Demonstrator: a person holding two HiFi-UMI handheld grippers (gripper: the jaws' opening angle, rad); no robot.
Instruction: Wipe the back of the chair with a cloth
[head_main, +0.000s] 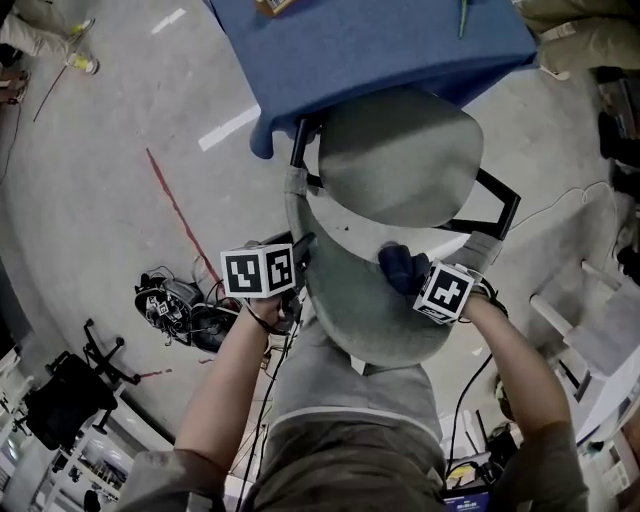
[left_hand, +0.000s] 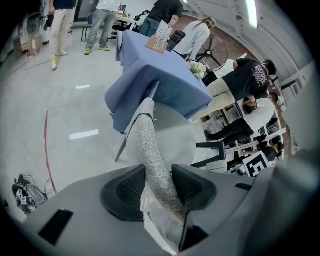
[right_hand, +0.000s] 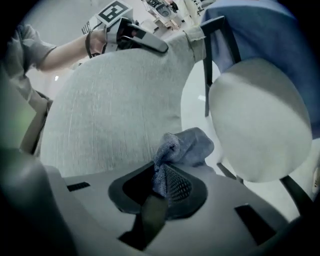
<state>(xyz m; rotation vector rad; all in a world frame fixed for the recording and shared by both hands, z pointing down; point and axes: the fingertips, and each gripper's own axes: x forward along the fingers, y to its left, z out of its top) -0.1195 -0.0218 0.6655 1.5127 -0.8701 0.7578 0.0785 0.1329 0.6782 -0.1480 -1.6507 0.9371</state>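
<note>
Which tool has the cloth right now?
The right tool: the blue cloth is pinched between its jaws, bunched at the chair back. The left tool has no cloth; it clamps the chair back's side edge instead.

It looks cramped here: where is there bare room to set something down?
The chair seat is bare, between the blue table and the chair back. Open floor lies left of the table. Crowded: cables lower left, clutter at right.
</note>
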